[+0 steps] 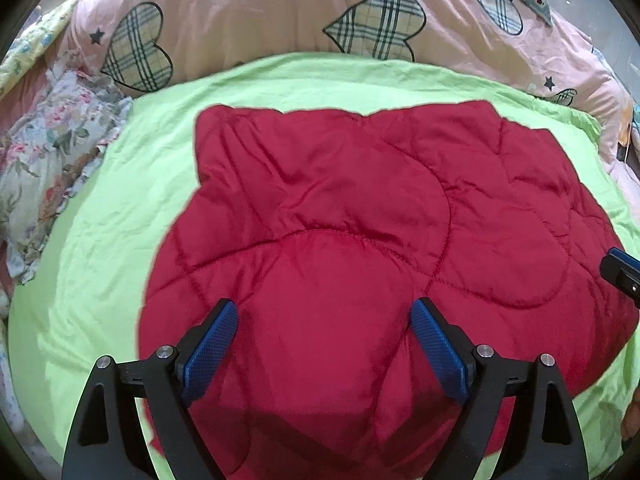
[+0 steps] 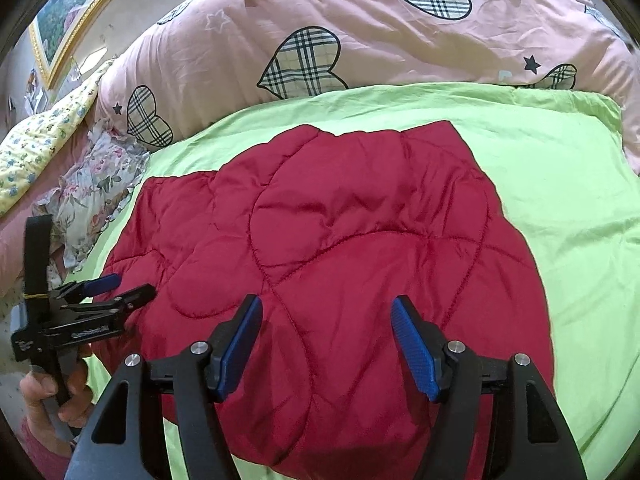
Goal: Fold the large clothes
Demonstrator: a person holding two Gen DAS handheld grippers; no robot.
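Green sheet (image 1: pixel 100 240) spread over a bed, pink heart-print duvet (image 1: pixel 260 12) heaped behind, floral cloth (image 1: pixel 44 160) at the left. Red quilted garment (image 1: pixel 340 208) lying flat mid-sheet. Left gripper (image 1: pixel 324 316) angled down above its near edge, jaws wide apart, holding nothing. Right gripper (image 2: pixel 326 312) likewise tilted down, jaws parted and empty. Hand (image 2: pixel 48 396) wrapped round the left handle.

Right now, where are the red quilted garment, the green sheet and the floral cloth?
red quilted garment (image 1: pixel 340 208): left wrist view, its puffy middle panel.
green sheet (image 2: pixel 560 184): right wrist view, bare stretch right of the garment.
floral cloth (image 1: pixel 52 152): left wrist view, its crumpled middle.
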